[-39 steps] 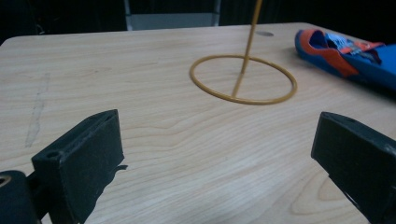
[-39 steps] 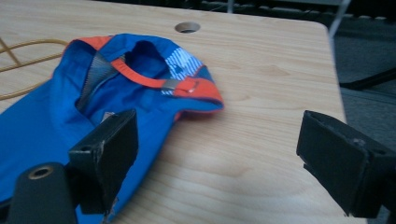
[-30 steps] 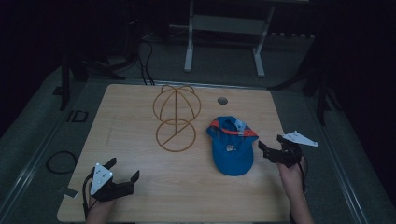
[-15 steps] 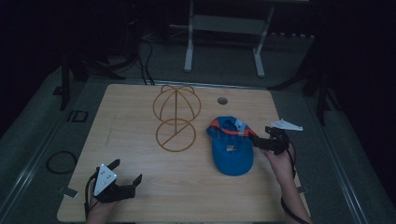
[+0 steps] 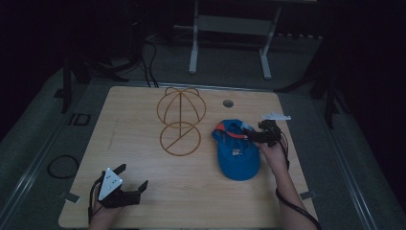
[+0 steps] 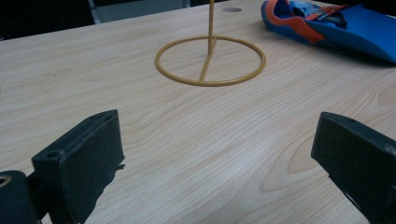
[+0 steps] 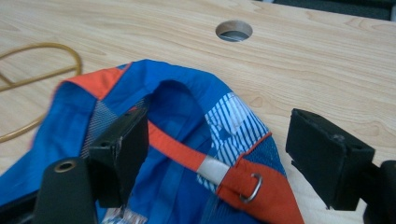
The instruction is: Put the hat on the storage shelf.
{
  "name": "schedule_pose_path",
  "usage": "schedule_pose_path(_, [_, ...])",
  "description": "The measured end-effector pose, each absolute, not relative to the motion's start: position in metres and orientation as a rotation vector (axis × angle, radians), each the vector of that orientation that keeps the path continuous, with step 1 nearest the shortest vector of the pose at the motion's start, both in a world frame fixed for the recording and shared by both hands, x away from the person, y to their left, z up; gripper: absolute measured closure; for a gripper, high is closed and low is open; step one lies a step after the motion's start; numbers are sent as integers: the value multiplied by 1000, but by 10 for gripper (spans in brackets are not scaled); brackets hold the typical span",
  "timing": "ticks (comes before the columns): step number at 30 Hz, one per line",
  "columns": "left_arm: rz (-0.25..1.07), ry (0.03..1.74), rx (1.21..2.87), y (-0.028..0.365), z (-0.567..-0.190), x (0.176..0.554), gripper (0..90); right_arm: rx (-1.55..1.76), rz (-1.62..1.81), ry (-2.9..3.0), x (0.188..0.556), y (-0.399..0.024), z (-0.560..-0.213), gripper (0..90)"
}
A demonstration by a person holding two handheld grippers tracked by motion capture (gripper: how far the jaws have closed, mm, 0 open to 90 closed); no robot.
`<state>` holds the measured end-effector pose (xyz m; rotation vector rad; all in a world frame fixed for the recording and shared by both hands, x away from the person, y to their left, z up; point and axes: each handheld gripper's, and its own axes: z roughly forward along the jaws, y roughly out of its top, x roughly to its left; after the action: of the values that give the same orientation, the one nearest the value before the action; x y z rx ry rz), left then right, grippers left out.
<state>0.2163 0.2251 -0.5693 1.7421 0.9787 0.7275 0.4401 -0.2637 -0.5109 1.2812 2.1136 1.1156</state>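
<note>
A blue cap (image 5: 237,155) with an orange back strap (image 7: 177,149) lies upside down on the right half of the wooden table (image 5: 129,129). My right gripper (image 5: 248,135) reaches over the cap's rear edge. In the right gripper view its jaws (image 7: 215,135) straddle the strap and its metal ring; they have just been closing a little, and the pads stand clear of the cloth. A gold wire hat stand (image 5: 181,115) rises left of the cap. My left gripper (image 5: 133,176) rests open at the near left, aimed at the stand's base ring (image 6: 210,83) and the cap (image 6: 355,28).
A round cable hole (image 5: 228,103) sits in the table behind the cap, also in the right gripper view (image 7: 234,30). Behind the table stand a white metal frame (image 5: 230,28) and dark stands. A cable loop (image 5: 61,166) lies on the floor at left.
The right hand has moved from beside the cap's right side up and left to its rear edge, so its jaws now straddle the strap. The left gripper has stayed put.
</note>
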Motion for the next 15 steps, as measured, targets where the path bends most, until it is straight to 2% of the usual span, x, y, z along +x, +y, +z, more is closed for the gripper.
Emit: schedule_pose_path(15, [721,973,1748,225,-569,216,26,1344,947,2165,478,-242,-537,203])
